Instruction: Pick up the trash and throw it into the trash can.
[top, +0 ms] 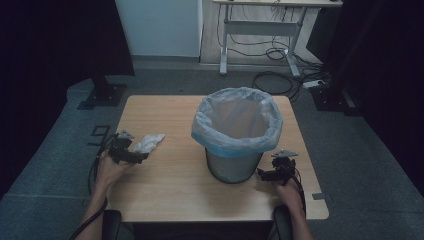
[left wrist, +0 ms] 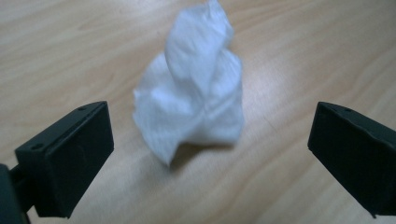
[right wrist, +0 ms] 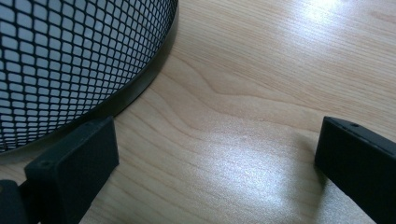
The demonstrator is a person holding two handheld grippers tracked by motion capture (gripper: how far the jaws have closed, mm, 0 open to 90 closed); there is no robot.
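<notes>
Lying on the wooden table (top: 170, 190), a crumpled white tissue (left wrist: 194, 91) sits ahead of the left gripper (top: 134, 154), between its 2 wide-open jaws. The right gripper (top: 266, 173), also open, rests beside the mesh wastebasket (top: 234, 167) lined with a plastic bag (top: 237, 120).

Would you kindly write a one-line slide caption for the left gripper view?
Open left gripper with black jaws either side of a crumpled white paper tissue lying on the light wooden table.

The right gripper (right wrist: 215, 163) holds its two black jaws wide apart over the wooden table (right wrist: 261, 70). A black mesh bin (right wrist: 70, 56) stands just beside one jaw.
</notes>
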